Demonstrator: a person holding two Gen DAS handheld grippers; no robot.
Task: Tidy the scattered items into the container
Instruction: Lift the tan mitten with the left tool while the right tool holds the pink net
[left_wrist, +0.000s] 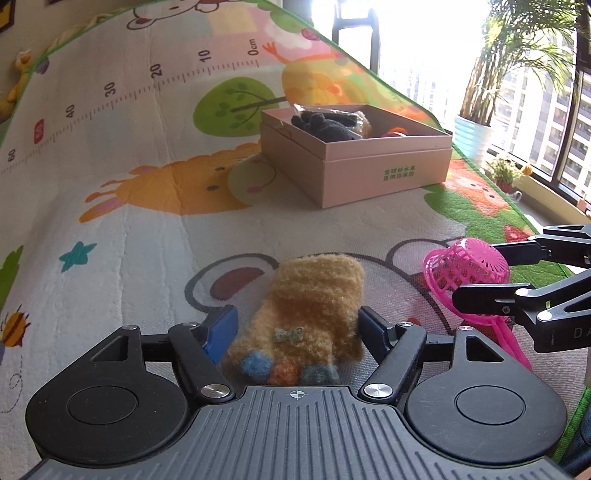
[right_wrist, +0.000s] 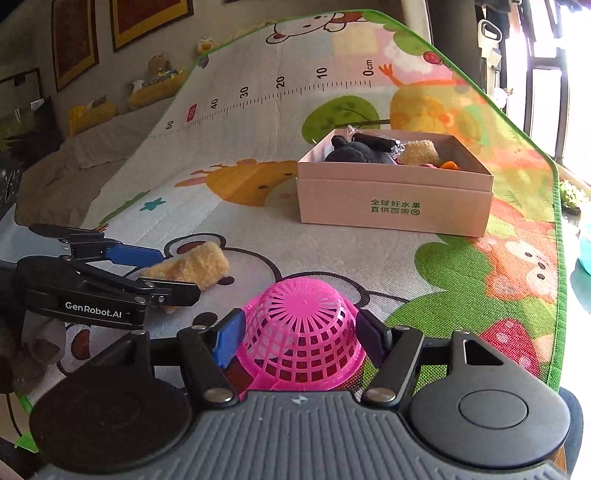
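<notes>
The left tool points forward and down at the play mat, its jaws set around a fuzzy yellow sock that lies flat on the mat. The blue pad on one side stands a little clear of the sock; the other pad is at its edge, and whether it presses cannot be told. No firm grip shows.

The right tool is angled down too, just beside the left one. Its pads touch both sides of an upturned pink mesh basket, gripping it at a middling width. In the left wrist view the basket's pink handle trails toward the camera.

The pink cardboard box sits further up the mat, well apart from both tools, already holding a dark plush item and another fuzzy yellow piece.
</notes>
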